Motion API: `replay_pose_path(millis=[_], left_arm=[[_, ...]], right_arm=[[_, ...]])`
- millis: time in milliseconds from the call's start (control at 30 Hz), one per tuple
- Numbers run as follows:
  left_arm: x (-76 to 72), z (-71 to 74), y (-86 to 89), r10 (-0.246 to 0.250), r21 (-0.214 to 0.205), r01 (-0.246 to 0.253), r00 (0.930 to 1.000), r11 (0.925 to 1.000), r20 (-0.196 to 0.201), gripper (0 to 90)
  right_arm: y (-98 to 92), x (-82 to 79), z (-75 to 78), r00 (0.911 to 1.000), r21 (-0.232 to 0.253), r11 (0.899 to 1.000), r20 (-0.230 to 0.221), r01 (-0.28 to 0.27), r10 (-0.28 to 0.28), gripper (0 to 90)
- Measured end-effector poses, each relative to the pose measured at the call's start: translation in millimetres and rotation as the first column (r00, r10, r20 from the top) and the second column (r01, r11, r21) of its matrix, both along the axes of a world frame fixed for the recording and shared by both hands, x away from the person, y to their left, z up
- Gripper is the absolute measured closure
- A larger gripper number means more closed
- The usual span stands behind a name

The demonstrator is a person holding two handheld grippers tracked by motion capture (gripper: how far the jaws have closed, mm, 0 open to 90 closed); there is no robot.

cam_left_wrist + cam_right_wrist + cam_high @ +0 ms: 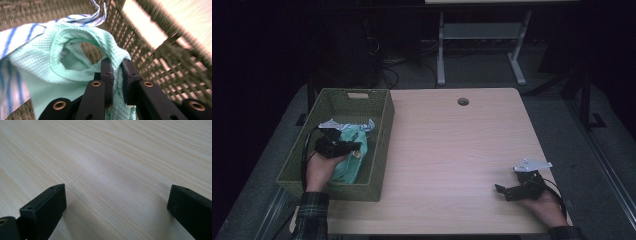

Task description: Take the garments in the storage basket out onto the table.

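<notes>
Basket: one green woven basket sits on the left edge of the tabletop, its long side running from the near edge toward the far edge.
Basket contents: two cloths, one mint-green waffle-weave cloth and one white cloth with blue stripes. The striped one lies toward the far end of the basket, partly under and behind the mint one.
Left gripper: the left gripper is inside the basket, jaws drawn narrow and pinching a fold of the mint cloth.
Grip detail: in the left gripper view the mint cloth passes between the two black jaws and arches up in a loop above them; the striped cloth hangs alongside at the left, touching the mint one. The basket wall stands close on the right.
Cloth vs tool: mint cloth is in the jaws, the bulk of it bunched below and beside the gripper, within the basket.
Right gripper: the right gripper rests near the right near corner of the tabletop, jaws wide apart, bare wood between them.
Count: one basket, two cloths, two grippers.
</notes>
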State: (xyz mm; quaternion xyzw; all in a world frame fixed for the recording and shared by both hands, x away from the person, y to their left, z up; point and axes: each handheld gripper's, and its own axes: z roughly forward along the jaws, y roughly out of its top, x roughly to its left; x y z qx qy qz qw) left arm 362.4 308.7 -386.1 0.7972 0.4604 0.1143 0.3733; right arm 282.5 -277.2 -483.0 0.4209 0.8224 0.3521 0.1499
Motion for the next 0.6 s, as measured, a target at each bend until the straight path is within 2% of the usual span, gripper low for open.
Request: replay_pose_path(millis=[100, 200, 333, 367, 600], left_arm=[[-2.2, 3.4, 3.5, 0.007, -0.059, -0.005, 0.9996, 0.9983, 0.027, 80.8], [-3.5, 6.1, 6.1, 0.007, -0.093, -0.003, 0.9990, 0.9957, 0.045, 81.0], [-5.3, 10.8, 10.2, 0.001, -0.138, 0.011, 0.9964, 0.9904, 0.084, 81.1], [-6.6, 13.3, 11.9, 0.001, -0.153, 0.016, 0.9945, 0.9880, 0.104, 81.2], [-9.1, 18.2, 17.4, 0.018, -0.188, 0.010, 0.9890, 0.9820, 0.147, 81.2]], right_arm=[[0.0, 0.0, 0.0, 1.0000, 0.000, 1.000, 0.000, 0.000, 0.000, 1.9], [-0.2, 0.1, 0.0, 1.0000, 0.000, 1.000, 0.000, 0.000, 0.000, 1.9], [-0.3, 0.1, 0.0, 1.0000, 0.001, 1.000, 0.000, 0.000, 0.000, 1.9], [-0.2, 0.1, 0.0, 1.0000, 0.001, 1.000, 0.000, 0.000, 0.000, 1.9], [-0.2, 0.1, 0.0, 1.0000, 0.002, 1.000, 0.001, 0.001, -0.001, 1.9]])
